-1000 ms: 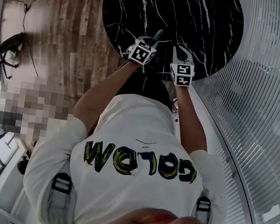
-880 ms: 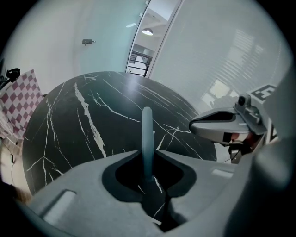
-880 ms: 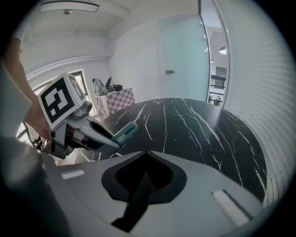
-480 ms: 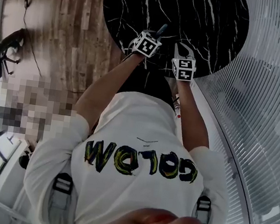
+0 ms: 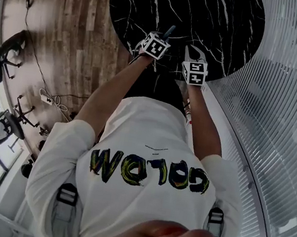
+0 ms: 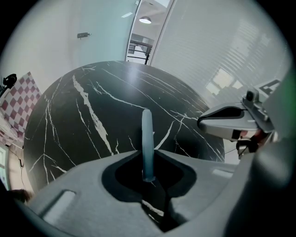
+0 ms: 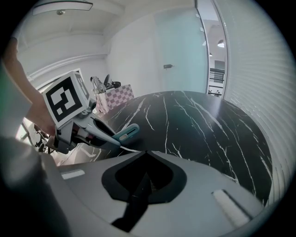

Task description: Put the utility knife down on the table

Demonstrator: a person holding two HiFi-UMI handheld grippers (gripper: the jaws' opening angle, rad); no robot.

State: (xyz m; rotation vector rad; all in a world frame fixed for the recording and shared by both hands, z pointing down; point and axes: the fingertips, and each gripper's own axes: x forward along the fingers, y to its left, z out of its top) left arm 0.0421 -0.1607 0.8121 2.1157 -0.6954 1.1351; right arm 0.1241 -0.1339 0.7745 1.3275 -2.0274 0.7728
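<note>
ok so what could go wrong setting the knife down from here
The utility knife juts far out of the left gripper, held by one end above the table; opening the jaws too early could drop it on the hard top. The empty right gripper sits close beside it and might knock it. Both are near the table's edge, so it could slide off.

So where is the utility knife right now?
Left gripper view: the utility knife is clamped in the left gripper's fingers, pointing over the black table, right gripper to its right.
</note>
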